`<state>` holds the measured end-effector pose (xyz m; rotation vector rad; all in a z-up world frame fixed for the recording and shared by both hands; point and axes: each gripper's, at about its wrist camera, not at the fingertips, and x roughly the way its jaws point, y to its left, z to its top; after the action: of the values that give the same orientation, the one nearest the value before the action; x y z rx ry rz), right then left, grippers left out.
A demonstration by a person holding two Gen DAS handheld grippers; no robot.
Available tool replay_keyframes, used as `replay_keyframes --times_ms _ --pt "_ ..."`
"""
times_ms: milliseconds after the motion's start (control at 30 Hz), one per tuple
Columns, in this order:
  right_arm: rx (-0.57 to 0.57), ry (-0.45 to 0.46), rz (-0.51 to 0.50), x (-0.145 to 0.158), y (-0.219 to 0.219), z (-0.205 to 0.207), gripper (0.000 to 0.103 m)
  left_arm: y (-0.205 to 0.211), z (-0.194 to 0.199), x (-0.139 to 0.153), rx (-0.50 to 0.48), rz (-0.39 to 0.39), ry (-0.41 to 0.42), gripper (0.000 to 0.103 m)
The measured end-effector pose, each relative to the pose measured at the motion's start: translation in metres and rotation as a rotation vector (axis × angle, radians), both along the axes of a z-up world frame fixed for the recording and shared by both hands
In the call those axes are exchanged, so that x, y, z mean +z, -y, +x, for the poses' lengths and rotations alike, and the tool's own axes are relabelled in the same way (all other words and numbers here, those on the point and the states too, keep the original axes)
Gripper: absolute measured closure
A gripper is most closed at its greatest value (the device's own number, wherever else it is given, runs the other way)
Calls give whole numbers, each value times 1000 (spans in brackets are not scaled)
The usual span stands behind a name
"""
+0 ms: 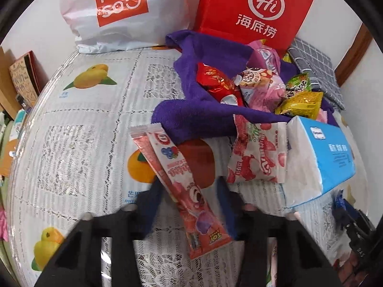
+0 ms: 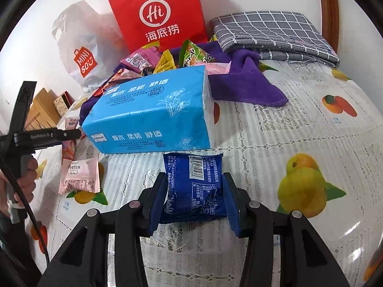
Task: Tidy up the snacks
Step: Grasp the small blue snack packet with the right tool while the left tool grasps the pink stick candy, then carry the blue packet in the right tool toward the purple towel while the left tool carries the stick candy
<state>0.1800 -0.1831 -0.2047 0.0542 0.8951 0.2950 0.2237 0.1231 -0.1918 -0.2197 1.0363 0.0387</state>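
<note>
Both grippers are busy picking snacks to sort. The right gripper [image 2: 195, 197] has its jaws closed on a blue snack packet [image 2: 194, 186] in the lower middle of the frame; its long side points up toward the blue tissue pack [image 2: 148, 112]. The left gripper [image 1: 189, 205] has a long pink candy stick [image 1: 177, 179] between its jaws, but how tightly cannot be told. It slants from the upper left down to the lower right. Next, each snack probably needs carrying to its own spot.

- White lace tablecloth [image 2: 275, 129], printed with yellow and orange fruit.
- Purple towel [image 1: 191, 110].
- Red bag [image 1: 253, 9], white logo and lettering.
- White bag [image 1: 115, 12], red logo patch.
- Blue-and-white tissue pack [image 2: 153, 114].
- Grey cloth [image 2: 270, 31], white grid.
- Dark blue packet [image 2: 195, 186], white barcode.
- Pink-red stick packet [image 1: 182, 186].
</note>
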Motion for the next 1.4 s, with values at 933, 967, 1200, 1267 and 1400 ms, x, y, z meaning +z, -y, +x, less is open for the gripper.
replay_keyframes --times_ms 933,967,1200,1267,1400 --pt "-79 98 74 97 -2 -38 59 41 -75 84 -146 -116 84 86" --pt "-83 97 71 101 -2 -39 59 46 -77 89 -158 -125 89 86" --pt "-90 100 68 125 -6 -38 59 67 -78 114 -207 -132 122 86" --pt "-84 103 68 130 -9 -37 59 72 -77 122 -221 -135 134 86" --pt "-69 115 66 142 -13 -34 59 77 -72 133 -247 -154 142 86"
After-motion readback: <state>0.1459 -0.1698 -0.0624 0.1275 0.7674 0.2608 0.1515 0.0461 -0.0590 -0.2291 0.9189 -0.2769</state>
